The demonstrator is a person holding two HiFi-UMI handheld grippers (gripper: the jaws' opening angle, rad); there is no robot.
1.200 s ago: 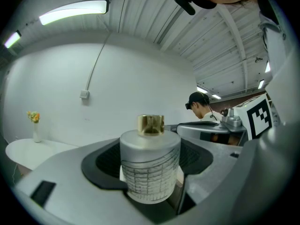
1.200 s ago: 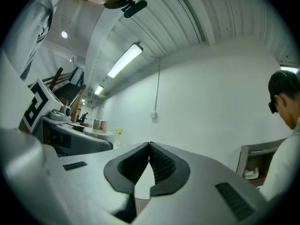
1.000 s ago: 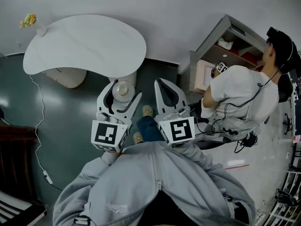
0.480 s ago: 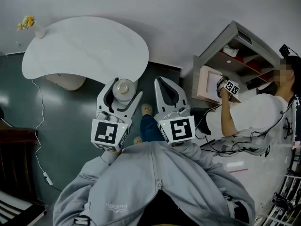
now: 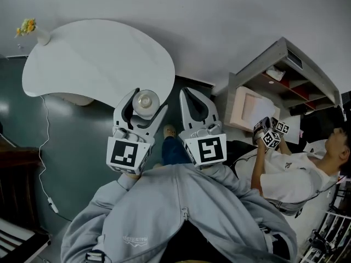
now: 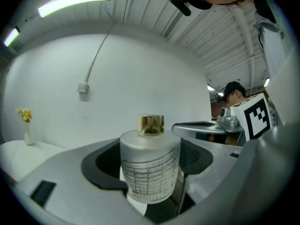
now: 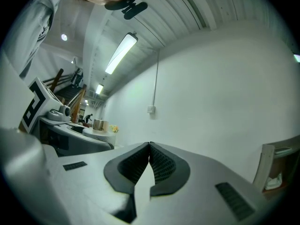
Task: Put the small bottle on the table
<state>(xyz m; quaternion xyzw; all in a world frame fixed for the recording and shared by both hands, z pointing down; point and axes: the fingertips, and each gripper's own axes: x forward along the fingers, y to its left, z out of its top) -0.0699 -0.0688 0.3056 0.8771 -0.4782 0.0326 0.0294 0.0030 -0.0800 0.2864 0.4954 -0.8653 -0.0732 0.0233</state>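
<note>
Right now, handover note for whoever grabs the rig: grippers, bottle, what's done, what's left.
Left gripper: shut on the small bottle, which is upright with its gold cap on top.
Right gripper: shut, empty.
White table: ahead and to the left, with a flower vase at its far end.
Done: bottle picked up and held by the table's near edge.
Left: carry it over the tabletop, set it down, release.

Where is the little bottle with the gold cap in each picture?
Head view: the little bottle is in the middle, between the left gripper's jaws.
Left gripper view: the bottle stands dead centre, clamped.
Right gripper view: it looks tiny, at the far left.
Shared landmark: the yellow flowers.
</note>
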